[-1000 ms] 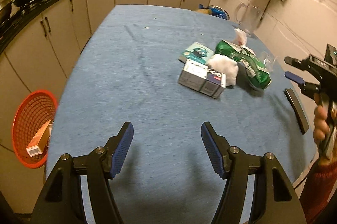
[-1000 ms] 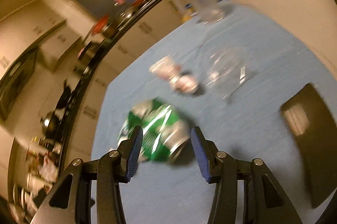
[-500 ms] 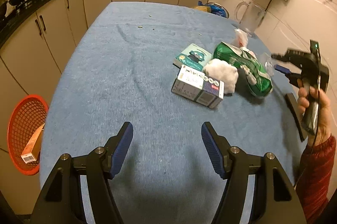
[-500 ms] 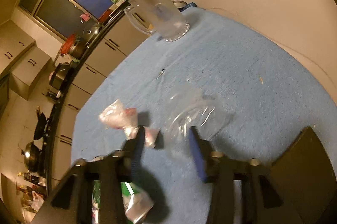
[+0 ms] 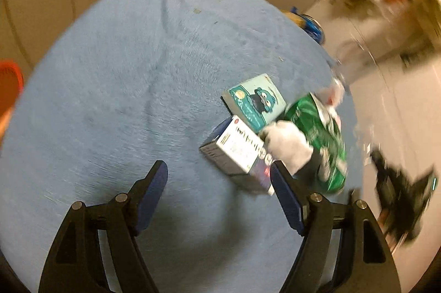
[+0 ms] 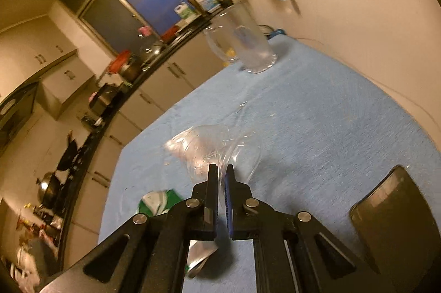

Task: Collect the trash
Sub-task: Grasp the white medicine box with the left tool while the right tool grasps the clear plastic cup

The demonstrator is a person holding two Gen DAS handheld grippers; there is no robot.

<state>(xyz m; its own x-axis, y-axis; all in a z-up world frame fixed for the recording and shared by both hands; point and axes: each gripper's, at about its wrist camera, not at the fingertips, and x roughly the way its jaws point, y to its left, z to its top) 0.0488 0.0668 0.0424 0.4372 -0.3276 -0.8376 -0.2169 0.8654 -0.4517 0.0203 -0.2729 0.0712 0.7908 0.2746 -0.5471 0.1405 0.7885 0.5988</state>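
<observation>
Fingers of right gripper (image 6: 221, 177) clamped on clear plastic wrapper (image 6: 209, 146), angled down; left gripper (image 5: 217, 180) opening, empty.

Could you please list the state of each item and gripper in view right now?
Right gripper: shut on the clear plastic wrapper.
Left gripper: jaws opening, nothing between them.
White carton: lying on the table.
Teal box: lying flat.
Green bag: crumpled, lying.
Glass pitcher: upright, looks empty.
</observation>
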